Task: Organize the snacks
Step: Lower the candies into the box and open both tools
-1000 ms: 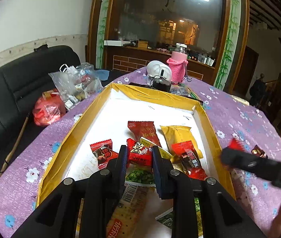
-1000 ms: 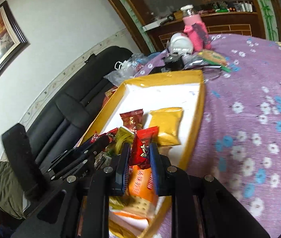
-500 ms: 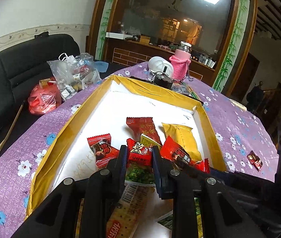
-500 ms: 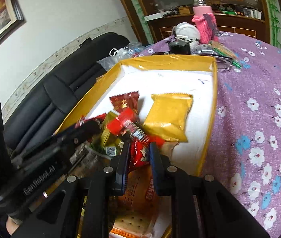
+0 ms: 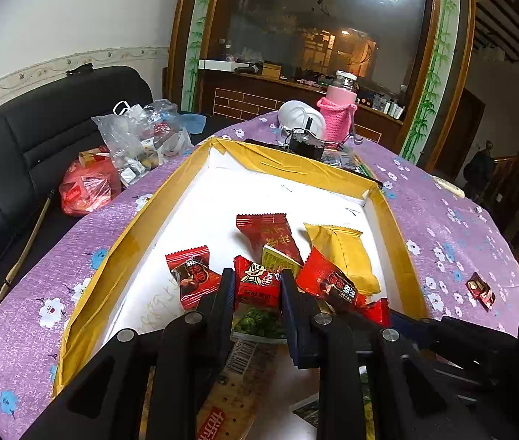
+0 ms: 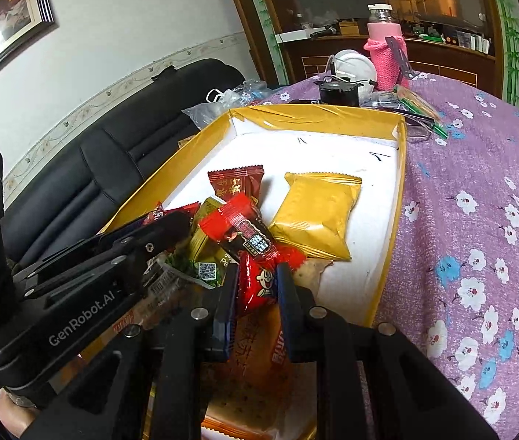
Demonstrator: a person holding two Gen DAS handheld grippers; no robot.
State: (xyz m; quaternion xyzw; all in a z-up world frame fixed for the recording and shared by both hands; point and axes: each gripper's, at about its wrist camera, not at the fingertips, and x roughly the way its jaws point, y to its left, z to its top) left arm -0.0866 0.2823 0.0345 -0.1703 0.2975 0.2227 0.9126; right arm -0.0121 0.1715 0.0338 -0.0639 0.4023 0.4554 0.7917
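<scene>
A yellow-rimmed box with a white floor holds several snack packets: a dark red one, a yellow one, a red chocolate one. My left gripper is shut on a small red cartoon-face packet over the box's near end. My right gripper is shut on a red cartoon-face packet inside the box, beside the left gripper's arm. A red-black packet lies just beyond its tips. The yellow packet also shows in the right wrist view.
The box sits on a purple flowered tablecloth. One red candy lies on the cloth to the right. A pink bottle, white bowl and black device stand past the box. A black sofa with plastic bags is at left.
My right gripper moved left from over the cloth into the box with its red packet and lowered it beside the left gripper. The left gripper stayed shut, nearly still.
</scene>
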